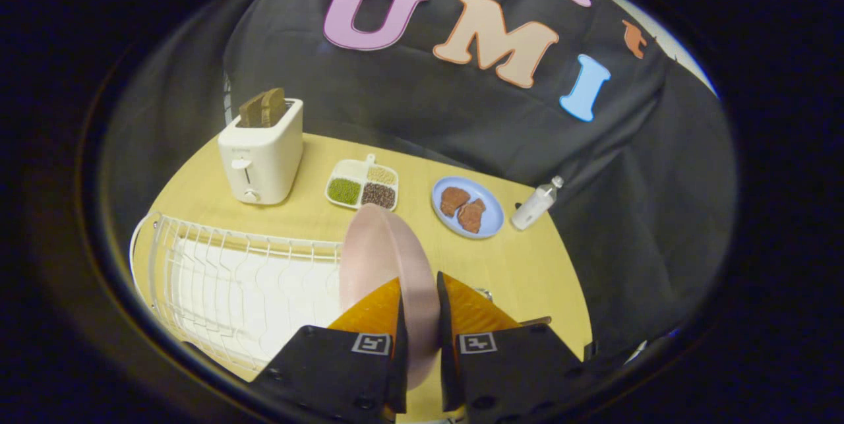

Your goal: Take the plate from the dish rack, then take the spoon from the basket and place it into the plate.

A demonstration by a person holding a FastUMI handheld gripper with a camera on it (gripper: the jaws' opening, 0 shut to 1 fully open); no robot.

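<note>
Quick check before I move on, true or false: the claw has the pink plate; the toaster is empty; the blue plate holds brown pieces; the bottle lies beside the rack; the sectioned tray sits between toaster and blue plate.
1. The claw grips the pink plate on edge between its fingers. True.
2. The toaster is empty. False: brown slices stick out of its slots.
3. The blue plate holds brown pieces. True.
4. The bottle lies beside the dish rack. False: it is beyond the blue plate, away from the rack.
5. The sectioned tray sits between toaster and blue plate. True.

Bare table [527, 266] beside dish rack [217, 272]
</note>
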